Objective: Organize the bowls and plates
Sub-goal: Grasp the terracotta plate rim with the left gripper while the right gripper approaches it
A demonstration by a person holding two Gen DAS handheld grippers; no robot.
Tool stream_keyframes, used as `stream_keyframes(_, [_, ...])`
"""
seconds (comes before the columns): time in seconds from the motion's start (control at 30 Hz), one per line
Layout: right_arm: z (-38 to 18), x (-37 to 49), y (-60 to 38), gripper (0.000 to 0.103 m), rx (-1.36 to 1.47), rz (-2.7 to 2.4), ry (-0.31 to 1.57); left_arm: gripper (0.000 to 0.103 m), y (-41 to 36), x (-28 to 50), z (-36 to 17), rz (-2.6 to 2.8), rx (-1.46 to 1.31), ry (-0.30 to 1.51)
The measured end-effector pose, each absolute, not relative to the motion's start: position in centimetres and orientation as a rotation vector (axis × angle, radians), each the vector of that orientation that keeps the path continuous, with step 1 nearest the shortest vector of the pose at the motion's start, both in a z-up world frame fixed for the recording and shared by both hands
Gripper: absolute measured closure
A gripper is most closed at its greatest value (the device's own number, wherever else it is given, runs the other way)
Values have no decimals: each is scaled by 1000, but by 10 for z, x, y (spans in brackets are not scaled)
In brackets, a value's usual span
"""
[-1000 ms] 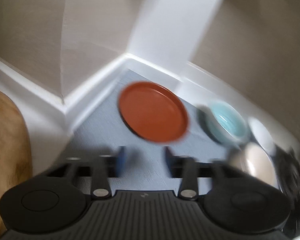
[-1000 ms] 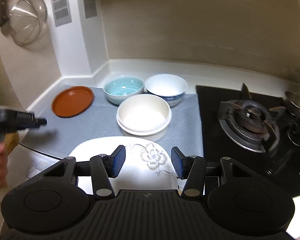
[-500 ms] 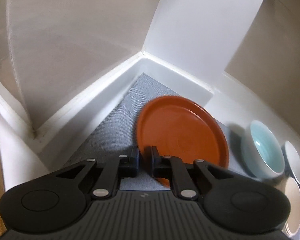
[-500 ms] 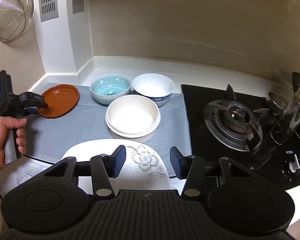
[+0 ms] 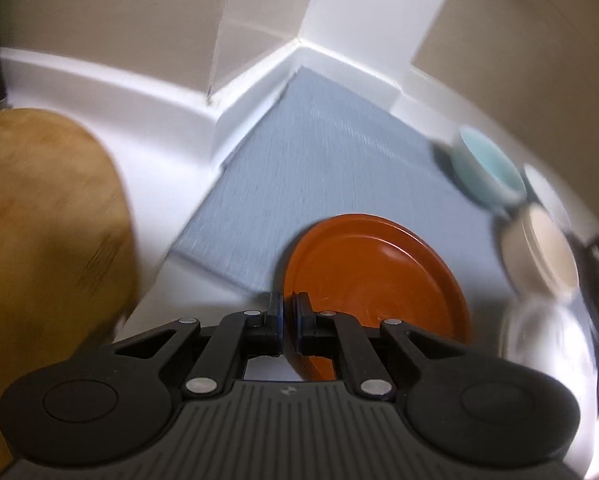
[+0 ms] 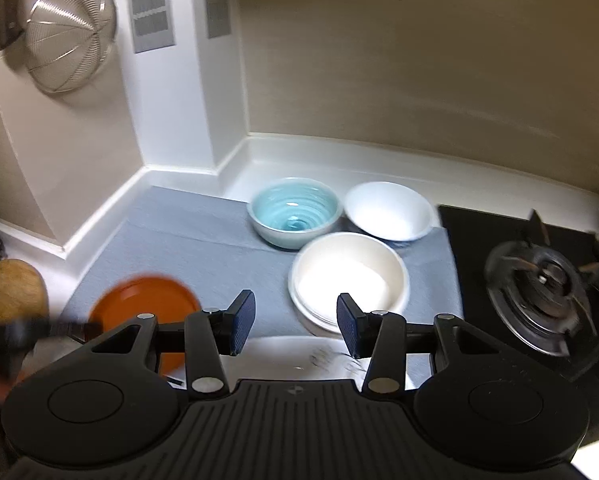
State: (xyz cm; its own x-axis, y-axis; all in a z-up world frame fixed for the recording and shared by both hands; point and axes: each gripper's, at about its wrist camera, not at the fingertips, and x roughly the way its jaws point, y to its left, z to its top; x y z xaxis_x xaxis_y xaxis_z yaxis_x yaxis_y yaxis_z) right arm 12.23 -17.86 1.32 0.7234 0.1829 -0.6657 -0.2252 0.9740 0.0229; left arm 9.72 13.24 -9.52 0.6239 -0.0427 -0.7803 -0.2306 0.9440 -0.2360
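Orange plate point(image 5: 375, 276) now clamped at near rim by left gripper point(image 5: 288, 312), dragged from far-left mat point(image 5: 319, 152) toward near edge. Right gripper point(image 6: 295, 322) half-open, empty, closing slightly. Stacking likely next.

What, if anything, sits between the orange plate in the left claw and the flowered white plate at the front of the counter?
Nothing visible. The left claw is shut on the near rim of the orange plate. Between it and the flowered white plate lies only bare grey mat. The three bowls sit further back.
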Motion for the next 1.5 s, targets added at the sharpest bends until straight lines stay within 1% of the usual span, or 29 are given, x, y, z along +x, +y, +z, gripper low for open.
stream_keyframes(0.2, [7,131,-154,55,-77,287,738,97,135,67,-91,125,-297,878])
stream_keyframes(0.4, [-1,136,-137,55,-66,341,794,97,150,66,-89,152,-341,873])
stream_keyframes(0.73, [-5,127,-121,55,-80,386,806,97,151,71,-93,86,-324,898])
stream_keyframes(0.97, [-26,122,-102,55,-73,445,914,97,154,73,-92,51,-304,905])
stream_keyframes(1.27, [-65,124,-66,55,-139,498,1020,97,161,65,-91,25,-297,890])
stream_keyframes(1.33, [-75,127,-59,58,-167,485,1058,97,162,66,-92,22,-306,895])
stream_keyframes(1.4, [-83,129,-56,66,-175,474,1096,97,162,67,-91,23,-312,897])
stream_keyframes(1.5, [-91,131,-58,70,-149,465,1137,97,160,67,-91,26,-301,892])
